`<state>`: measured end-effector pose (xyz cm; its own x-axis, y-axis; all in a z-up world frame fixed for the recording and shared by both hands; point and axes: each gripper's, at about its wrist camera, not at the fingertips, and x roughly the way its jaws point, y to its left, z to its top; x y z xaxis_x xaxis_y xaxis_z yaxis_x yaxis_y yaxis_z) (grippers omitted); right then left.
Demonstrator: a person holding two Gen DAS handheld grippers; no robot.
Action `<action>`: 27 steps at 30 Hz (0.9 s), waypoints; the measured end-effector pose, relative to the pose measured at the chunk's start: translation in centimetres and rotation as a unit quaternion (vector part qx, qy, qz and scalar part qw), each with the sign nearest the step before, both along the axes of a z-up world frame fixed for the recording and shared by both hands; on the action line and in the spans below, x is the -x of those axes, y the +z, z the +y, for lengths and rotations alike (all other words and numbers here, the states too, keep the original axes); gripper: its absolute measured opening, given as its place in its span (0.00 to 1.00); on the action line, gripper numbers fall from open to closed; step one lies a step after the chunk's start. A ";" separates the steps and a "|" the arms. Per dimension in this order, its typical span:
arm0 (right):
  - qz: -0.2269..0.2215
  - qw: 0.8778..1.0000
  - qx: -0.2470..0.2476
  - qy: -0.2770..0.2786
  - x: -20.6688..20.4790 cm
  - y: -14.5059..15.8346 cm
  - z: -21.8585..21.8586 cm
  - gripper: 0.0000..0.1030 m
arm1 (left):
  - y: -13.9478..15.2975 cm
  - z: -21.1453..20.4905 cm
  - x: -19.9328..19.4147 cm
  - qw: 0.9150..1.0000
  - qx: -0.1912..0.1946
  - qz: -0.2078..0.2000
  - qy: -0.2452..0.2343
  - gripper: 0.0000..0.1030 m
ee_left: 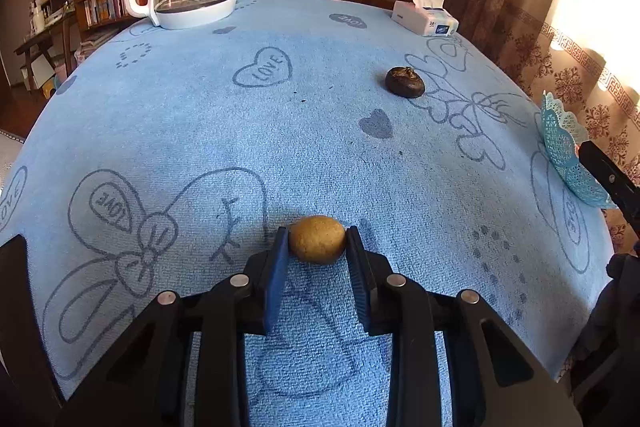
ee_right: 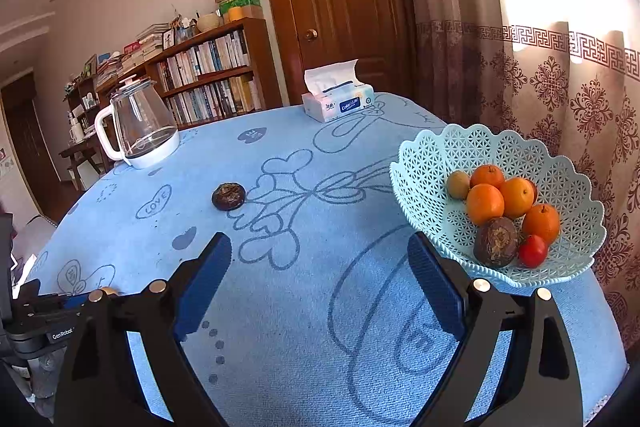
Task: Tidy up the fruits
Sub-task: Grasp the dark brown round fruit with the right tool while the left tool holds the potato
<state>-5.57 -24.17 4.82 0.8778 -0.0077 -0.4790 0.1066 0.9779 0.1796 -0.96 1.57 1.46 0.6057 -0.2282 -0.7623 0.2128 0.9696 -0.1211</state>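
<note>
left gripper [ee_left: 317, 239]: clamped on small tan fruit [ee_left: 317, 239], on blue cloth [ee_left: 280, 131]
right gripper [ee_right: 320, 247]: jaws wide, empty
basket [ee_right: 440, 155]: oranges inside

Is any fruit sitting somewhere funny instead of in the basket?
Yes. A dark brown fruit lies alone on the blue tablecloth, apart from the lacy basket that holds the oranges. A small tan fruit is also outside it, pinched in the left gripper. Nothing looks spilled or broken.
</note>
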 end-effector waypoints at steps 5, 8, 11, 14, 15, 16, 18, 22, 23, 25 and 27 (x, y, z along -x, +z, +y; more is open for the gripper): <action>0.017 1.000 -0.010 0.012 -0.4 -0.1 0.0 0.88 | 0.1 0.1 0.0 1.000 0.001 -0.001 0.004 0.28; 0.030 0.999 -0.006 0.027 -0.9 0.1 0.4 0.88 | 0.1 0.1 0.1 1.000 0.000 -0.004 0.005 0.28; 0.036 0.998 -0.003 0.049 -1.8 0.7 1.1 0.88 | 0.2 0.2 0.2 1.000 0.001 -0.006 0.008 0.28; 0.050 0.996 -0.007 0.076 -3.2 1.4 1.9 0.88 | 0.2 0.3 0.2 1.000 0.003 -0.007 0.013 0.28; 0.054 0.995 -0.010 0.084 -3.8 1.5 2.2 0.88 | 0.2 0.4 0.2 1.000 0.003 -0.008 0.015 0.28; 0.059 0.994 -0.010 0.091 -4.3 1.6 2.5 0.88 | 0.2 0.4 0.2 1.000 0.003 -0.009 0.016 0.28; 0.068 0.992 -0.009 0.110 -5.6 1.9 3.3 0.88 | 0.3 0.4 0.3 1.000 0.003 -0.011 0.019 0.28; 0.079 0.987 0.009 0.136 -8.2 1.8 5.1 0.88 | 0.2 0.5 0.4 1.000 0.004 -0.013 0.023 0.28; 0.084 0.986 0.011 0.141 -9.0 1.6 5.6 0.88 | 0.2 0.6 0.4 1.000 0.004 -0.013 0.024 0.28; 0.099 0.983 0.007 0.154 -10.6 0.8 6.4 0.86 | 0.2 0.6 0.4 1.000 0.004 -0.014 0.026 0.28; 0.115 0.981 0.009 0.157 -12.4 -0.1 7.0 0.80 | 0.2 0.6 0.4 1.000 0.005 -0.014 0.027 0.28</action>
<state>6.82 -17.20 4.70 0.7074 0.2355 -0.6664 -0.1653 0.9718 0.1679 -1.37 2.22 1.71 0.6389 -0.2025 -0.7422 0.1643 0.9784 -0.1255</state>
